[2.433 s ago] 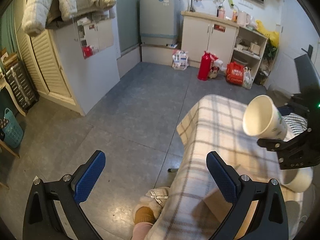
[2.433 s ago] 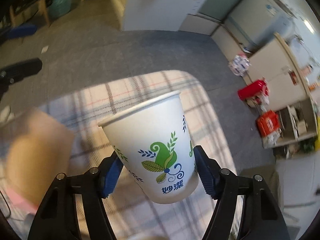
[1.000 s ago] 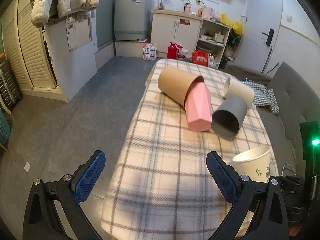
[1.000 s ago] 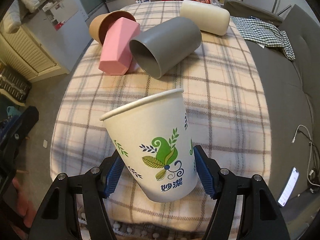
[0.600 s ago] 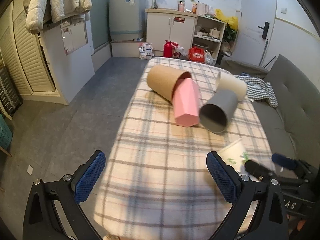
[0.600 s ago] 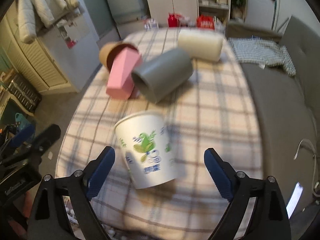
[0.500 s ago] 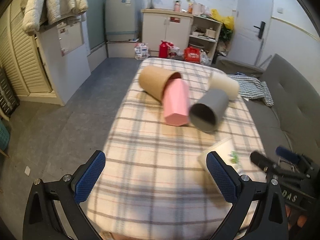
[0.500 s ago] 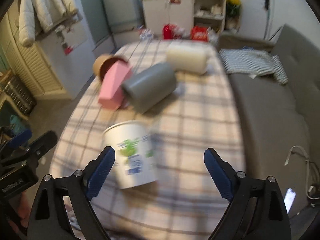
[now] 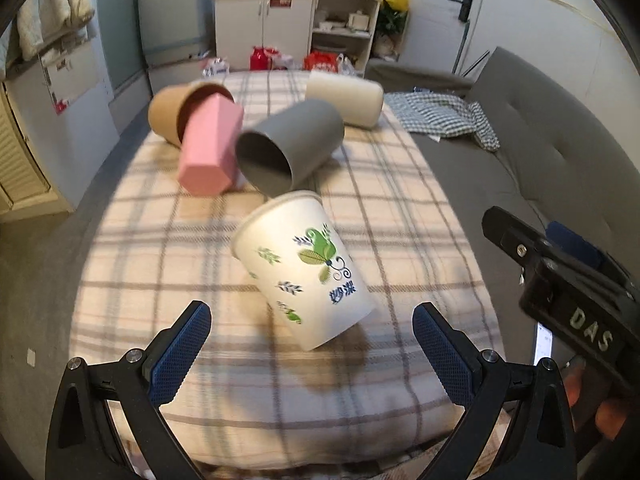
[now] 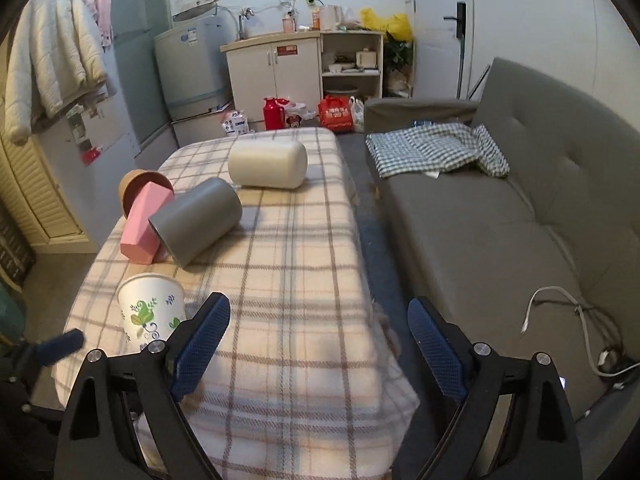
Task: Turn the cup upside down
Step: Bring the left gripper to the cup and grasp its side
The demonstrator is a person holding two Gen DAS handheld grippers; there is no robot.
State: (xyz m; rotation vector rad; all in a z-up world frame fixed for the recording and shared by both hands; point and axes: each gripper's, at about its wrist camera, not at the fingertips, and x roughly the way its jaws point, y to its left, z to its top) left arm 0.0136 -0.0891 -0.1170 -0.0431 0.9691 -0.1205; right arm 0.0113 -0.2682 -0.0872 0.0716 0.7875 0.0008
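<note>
Cup (image 9: 304, 270), white paper with green leaf print, stands rim-up and leaning on the plaid-covered bench (image 9: 160, 240), free of both tools. Left gripper (image 9: 308, 354) faces it from just in front, fingers wide apart and empty. Behind lie a brown cup (image 9: 172, 114), pink cup (image 9: 210, 150), grey cup (image 9: 288, 148) and cream cup (image 9: 344, 98), all on their sides. Right gripper (image 10: 316, 340) hangs off to the cup's right, fingers also spread, holding nothing. The flip looks not yet done; next, probably, the left fingers close on the wall, then roll it rim-down.

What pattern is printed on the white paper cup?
Green and blue leaf sprigs on the paper cup, clearest in the left wrist view.
</note>
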